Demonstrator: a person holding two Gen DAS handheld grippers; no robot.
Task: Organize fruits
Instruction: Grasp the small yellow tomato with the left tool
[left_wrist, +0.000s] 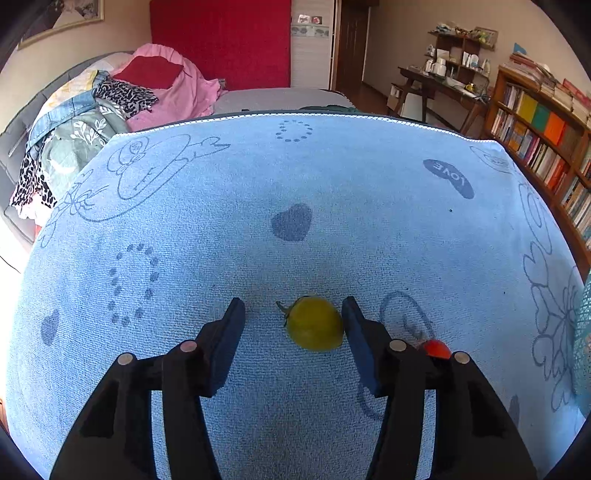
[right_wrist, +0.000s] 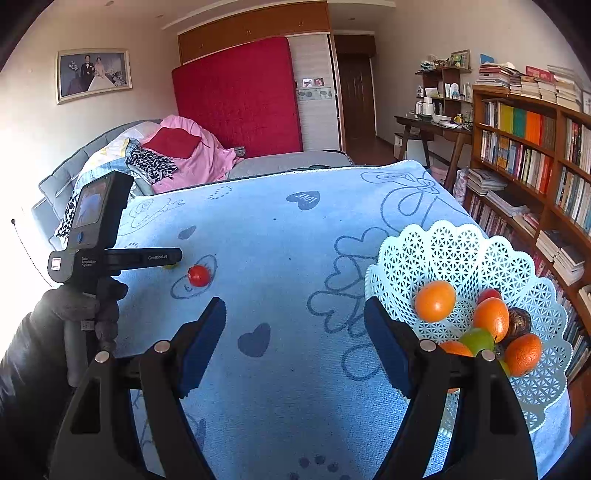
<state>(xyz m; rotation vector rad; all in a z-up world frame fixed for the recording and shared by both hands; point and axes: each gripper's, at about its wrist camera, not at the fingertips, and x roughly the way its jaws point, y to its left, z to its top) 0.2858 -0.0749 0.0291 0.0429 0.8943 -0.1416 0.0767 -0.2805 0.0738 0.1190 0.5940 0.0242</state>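
Yellow-green tomato (left_wrist: 314, 324) sits on the blue towel (left_wrist: 295, 177), between the left gripper (left_wrist: 293, 314) pads. Right pad touches its side, left pad's well clear, so no squeeze yet. Looks small, light, smooth-skinned, prob. soft: grip the belly, gently, away from the stem. Red tomato (left_wrist: 436, 348) just beside. Right gripper (right_wrist: 295, 317) wide, empty, near the white basket (right_wrist: 476, 243) w/ oranges.
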